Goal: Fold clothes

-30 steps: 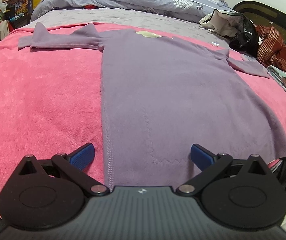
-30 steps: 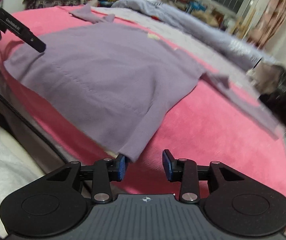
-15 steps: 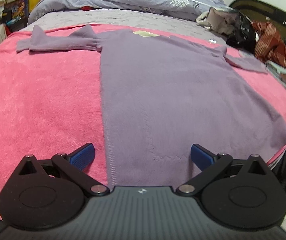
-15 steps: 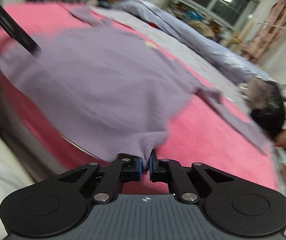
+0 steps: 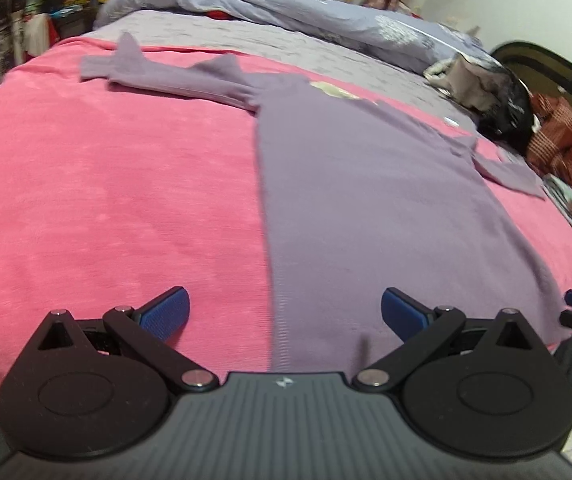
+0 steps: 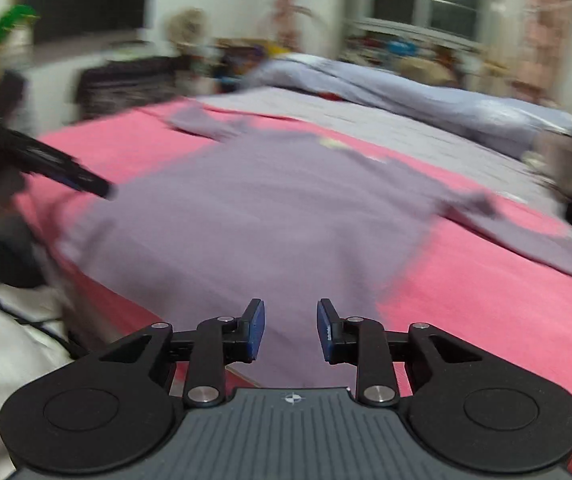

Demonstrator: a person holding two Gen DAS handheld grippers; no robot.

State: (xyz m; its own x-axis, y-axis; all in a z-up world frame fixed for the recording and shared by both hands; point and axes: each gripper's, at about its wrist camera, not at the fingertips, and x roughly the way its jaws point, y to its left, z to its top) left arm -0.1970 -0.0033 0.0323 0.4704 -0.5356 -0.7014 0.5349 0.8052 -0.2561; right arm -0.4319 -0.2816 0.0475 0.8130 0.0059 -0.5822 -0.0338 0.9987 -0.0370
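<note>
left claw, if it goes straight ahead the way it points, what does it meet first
Probably the hem of the purple shirt, lying between the open left claw fingers on the pink blanket. Height above the cloth is unclear.

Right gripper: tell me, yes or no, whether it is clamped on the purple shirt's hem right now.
No. The right gripper has its jaws apart with nothing between them, above the purple shirt lying on the pink blanket.

My left gripper [image 5: 283, 306] is held low and level, jaws spread wide, nothing between the blue pads [image 5: 165, 309]. My right gripper [image 6: 290, 330] is parted narrower, pads empty, aimed forward; its view is blurred.
</note>
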